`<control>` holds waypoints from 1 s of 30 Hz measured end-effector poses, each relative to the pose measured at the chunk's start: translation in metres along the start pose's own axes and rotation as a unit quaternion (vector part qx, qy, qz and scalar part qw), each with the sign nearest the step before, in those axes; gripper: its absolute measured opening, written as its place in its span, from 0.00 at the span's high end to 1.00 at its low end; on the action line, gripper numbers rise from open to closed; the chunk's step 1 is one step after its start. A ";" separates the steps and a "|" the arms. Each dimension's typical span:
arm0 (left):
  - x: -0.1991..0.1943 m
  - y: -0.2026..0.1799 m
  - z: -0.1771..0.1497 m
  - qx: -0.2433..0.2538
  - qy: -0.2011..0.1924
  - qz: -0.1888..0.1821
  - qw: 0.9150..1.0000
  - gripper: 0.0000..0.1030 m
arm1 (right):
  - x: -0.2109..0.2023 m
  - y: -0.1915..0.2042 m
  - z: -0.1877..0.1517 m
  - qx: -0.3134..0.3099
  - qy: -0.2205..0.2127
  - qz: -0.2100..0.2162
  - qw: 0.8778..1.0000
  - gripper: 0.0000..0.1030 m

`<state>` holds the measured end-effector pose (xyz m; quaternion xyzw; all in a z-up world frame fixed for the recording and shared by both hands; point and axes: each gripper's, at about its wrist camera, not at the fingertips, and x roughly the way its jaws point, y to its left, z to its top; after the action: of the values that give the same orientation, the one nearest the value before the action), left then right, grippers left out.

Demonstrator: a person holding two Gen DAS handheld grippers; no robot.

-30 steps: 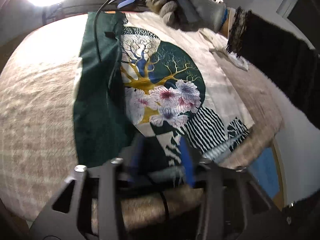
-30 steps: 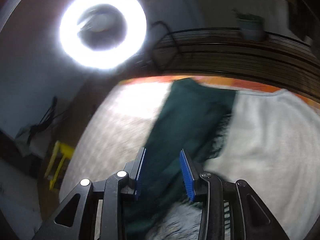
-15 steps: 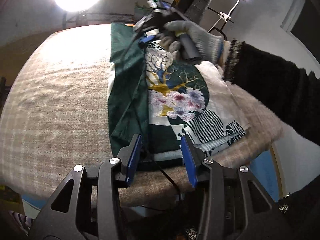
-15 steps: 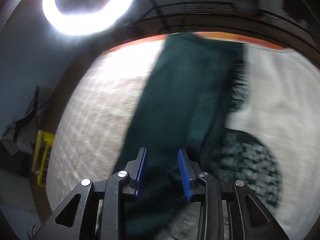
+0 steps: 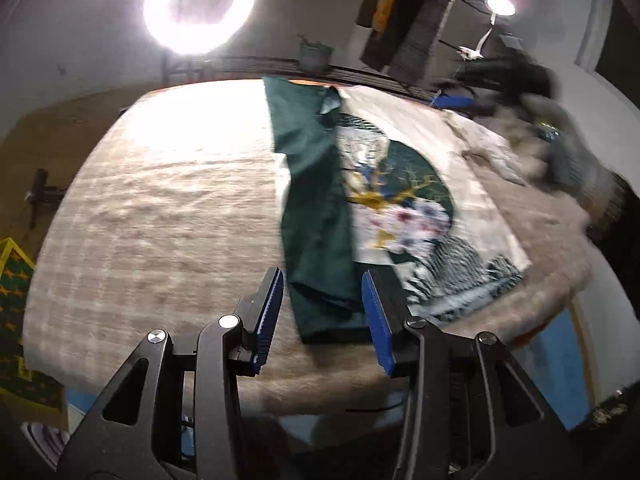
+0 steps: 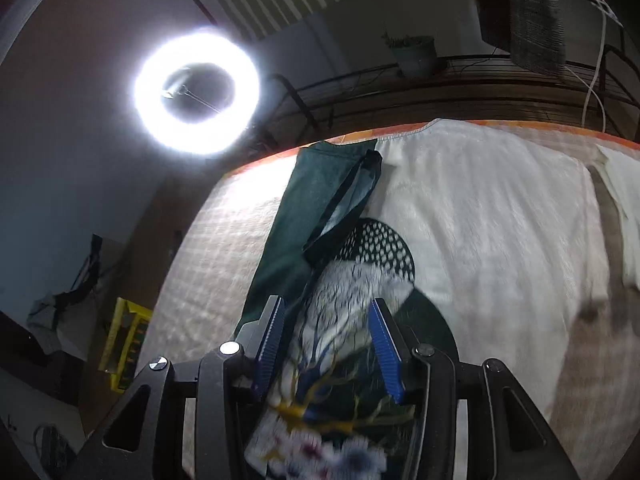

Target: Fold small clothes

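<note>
A white shirt with a tree-and-flower print lies flat on the beige plaid table cover. Its dark green side is folded over along the left edge. My left gripper is open and empty, just above the shirt's near green corner. My right gripper is open and empty, hovering over the print near the green fold. The right hand shows blurred at the far right of the left wrist view.
A ring light shines behind the table. A white cloth lies crumpled at the far right. A potted plant stands on a rack behind. A yellow crate sits on the floor to the left.
Both grippers have pulled back from the shirt and opened wider. The right hand moved from over the collar to the far right. The green side now lies folded over.
</note>
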<state>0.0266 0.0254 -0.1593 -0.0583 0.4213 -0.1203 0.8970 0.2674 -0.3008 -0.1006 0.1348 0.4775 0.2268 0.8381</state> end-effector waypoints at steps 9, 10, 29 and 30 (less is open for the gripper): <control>0.077 0.004 0.016 0.001 0.045 0.004 0.999 0.68 | -0.071 0.008 -0.092 0.010 -0.019 0.024 0.999 0.54; 0.084 0.002 0.015 0.005 0.053 0.005 0.999 0.71 | -0.077 0.007 -0.103 0.015 -0.021 0.025 0.999 0.54; 0.118 -0.015 0.008 0.050 0.079 0.059 0.994 0.80 | -0.129 -0.047 -0.176 0.093 -0.050 0.021 0.994 0.54; 0.119 -0.014 0.007 0.051 0.079 0.058 0.994 0.80 | -0.130 -0.047 -0.177 0.093 -0.051 0.020 0.994 0.54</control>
<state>0.1033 -0.0199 -0.2400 0.0217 0.4870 -0.0940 0.8681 0.0695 -0.4056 -0.1155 0.2335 0.4502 0.1910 0.8404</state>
